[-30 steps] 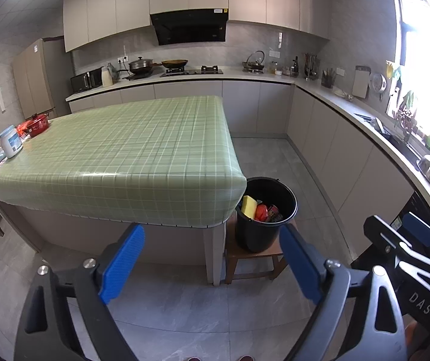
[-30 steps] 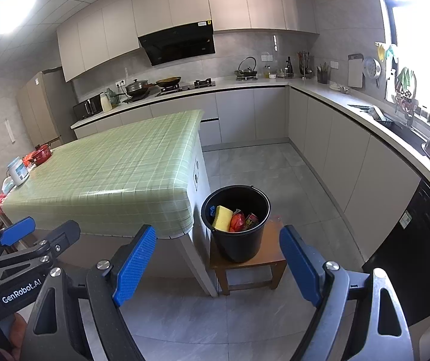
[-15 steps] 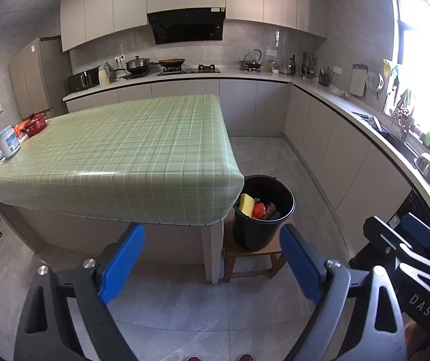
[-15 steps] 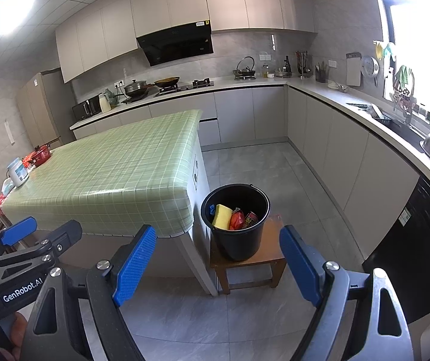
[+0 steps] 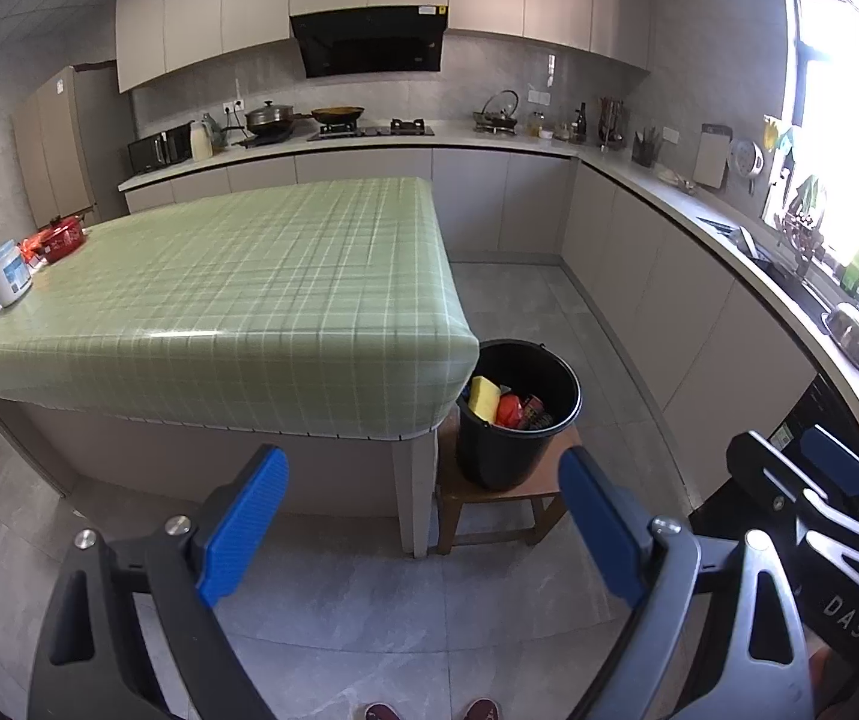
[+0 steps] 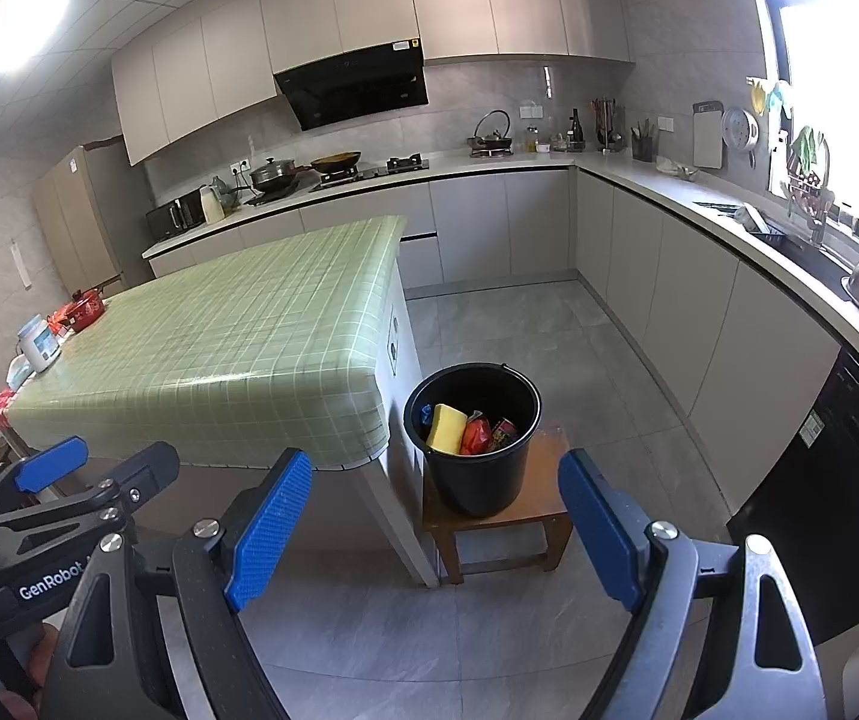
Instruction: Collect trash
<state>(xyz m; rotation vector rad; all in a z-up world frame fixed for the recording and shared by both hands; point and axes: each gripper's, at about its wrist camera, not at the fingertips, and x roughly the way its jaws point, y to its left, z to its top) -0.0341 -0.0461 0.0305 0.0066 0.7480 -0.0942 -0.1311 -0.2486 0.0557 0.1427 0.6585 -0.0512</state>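
The left claw (image 5: 423, 528) was held level with its blue pads (image 5: 243, 525) spread wide and nothing between them. Just to its right, the right claw (image 6: 435, 531) gaped equally wide, also empty.

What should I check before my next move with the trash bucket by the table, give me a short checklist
1. Left tool empty and open: ok, wide apart, nothing between the pads.
2. Right tool empty and open: ok, same state.
3. Black bucket upright on the wooden stool: ok, it stands beside the table corner.
4. Trash inside the bucket: ok, a yellow sponge and red wrappers lie in it.
5. Green checked tabletop free of trash near the bucket: ok; the items at its far left end are too small to judge.
6. Trash on the floor: cannot tell, none shows in either view.
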